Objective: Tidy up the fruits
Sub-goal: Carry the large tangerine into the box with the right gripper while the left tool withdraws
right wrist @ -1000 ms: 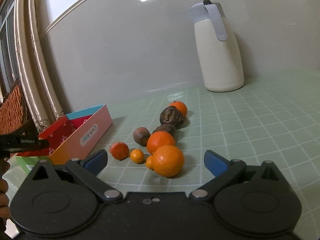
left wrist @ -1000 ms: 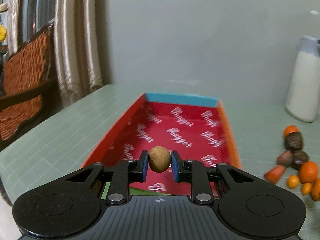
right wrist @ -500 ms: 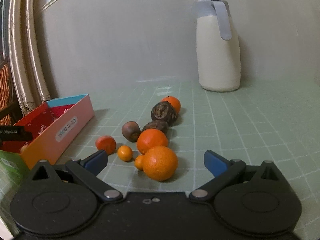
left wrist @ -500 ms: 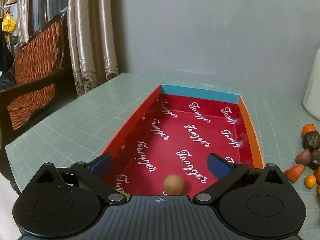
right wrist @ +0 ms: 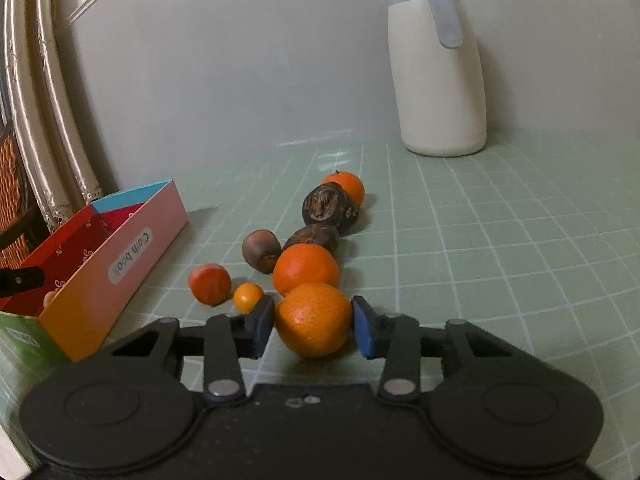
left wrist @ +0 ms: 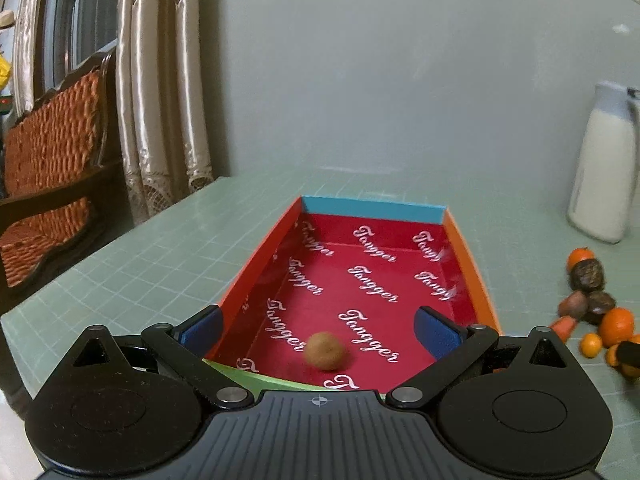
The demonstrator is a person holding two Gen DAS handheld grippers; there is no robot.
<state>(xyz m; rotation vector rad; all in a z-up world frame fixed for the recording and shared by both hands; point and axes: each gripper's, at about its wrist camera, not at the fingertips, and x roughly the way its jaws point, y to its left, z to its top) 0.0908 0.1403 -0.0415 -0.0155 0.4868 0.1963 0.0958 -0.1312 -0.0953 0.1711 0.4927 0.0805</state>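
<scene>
Right gripper (right wrist: 313,322): jaws just closed, we hold the nearest orange (right wrist: 313,319). We note the box (right wrist: 120,256) lies leftward; left gripper (left wrist: 320,326) hangs wide open, empty, above it.

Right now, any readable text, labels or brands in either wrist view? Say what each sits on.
"Tangger": white script repeated across the red inner lining of the colourful cardboard box.
"Coih baok", uncertain, printed upside down: white oval label on the box's pink-orange outer wall.
Green end panel label: too small to read.
White thermos jug: no text.
</scene>
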